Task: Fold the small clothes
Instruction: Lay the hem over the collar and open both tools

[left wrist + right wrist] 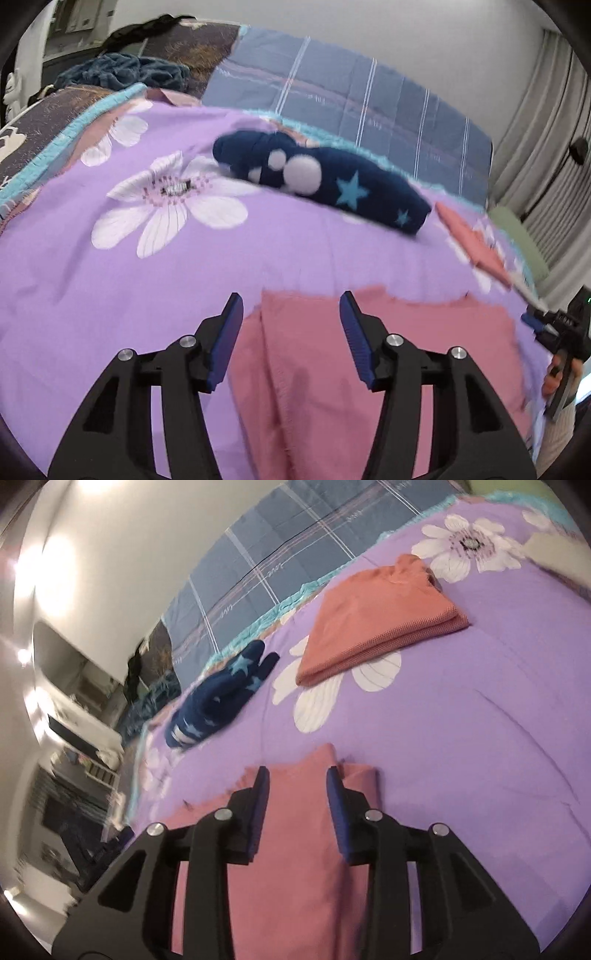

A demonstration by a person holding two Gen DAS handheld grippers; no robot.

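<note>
Your pink garment (388, 369) lies on the purple bedspread (92, 295) beneath both grippers, seemingly half folded. Left gripper (291, 339) and right gripper (297, 812) hover spread, holding nothing. The coral piece (376, 620) and navy starred piece (332, 177) beyond look finished.

Your right claw (297, 775) hangs over the pink cloth (295, 849), jaws apart with nothing between them; whether the pads touch the fabric is unclear. The cloth lies flat on the purple quilt (480, 720) with its white flowers. Farther up, a folded orange garment (376, 616) rests on the quilt. To its left lies a navy garment (218, 698) with blue stars, near the quilt's teal edge.
</note>
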